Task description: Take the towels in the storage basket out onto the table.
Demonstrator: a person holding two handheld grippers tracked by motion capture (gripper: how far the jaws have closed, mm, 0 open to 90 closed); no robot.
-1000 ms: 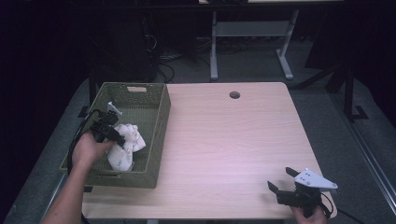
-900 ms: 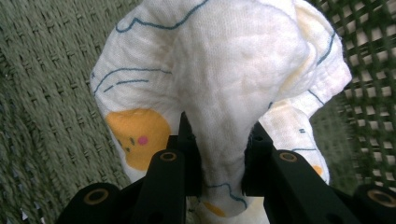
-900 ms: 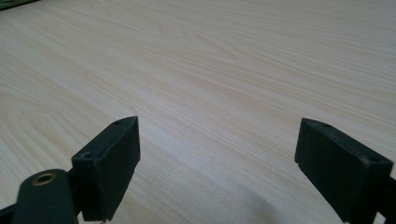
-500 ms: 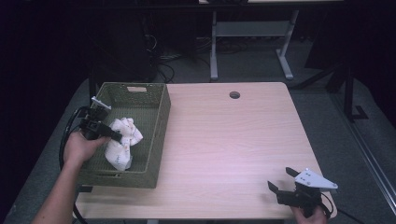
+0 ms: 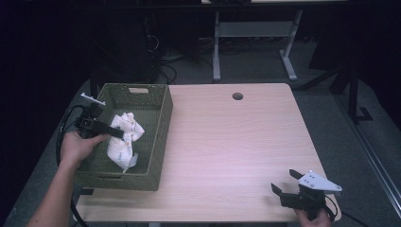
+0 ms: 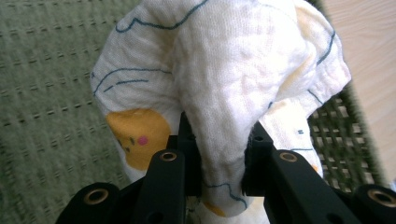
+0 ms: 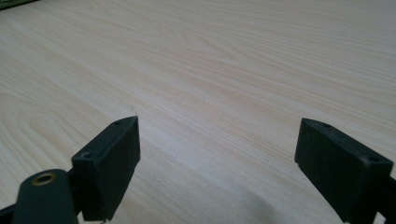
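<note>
I am pinching a fold of the white printed cloth (image 6: 224, 79) between the jaws of my left gripper (image 5: 113, 133), and they are closing tight on it with only that bunched fabric between them. A second ago my left hand (image 5: 78, 145) was lying deeper over the green woven basket (image 5: 160, 142), down among the cloth; now it is sitting back toward the basket's left wall, and the cloth is trailing from my jaws toward the basket's floor. Its upper end is rising off the basket's bottom while the lower end, I think, is still resting inside, though the overhead picture is too small to be sure. In my left gripper view the cloth is hanging over the jaw tips, with the basket's weave behind it on one side and a strip of the pale wooden table (image 5: 236, 142) past the basket's rim on the other.

To me that shift is saying the grasp is holding and the lift out of the basket is getting under way; the cloth is not yet clear of the basket's walls.

My right gripper (image 5: 286, 187) is waiting well away from the basket, at the table's near corner on the opposite side, its jaws standing wide apart over bare wood and gripping nothing, unmoved over that second
</note>
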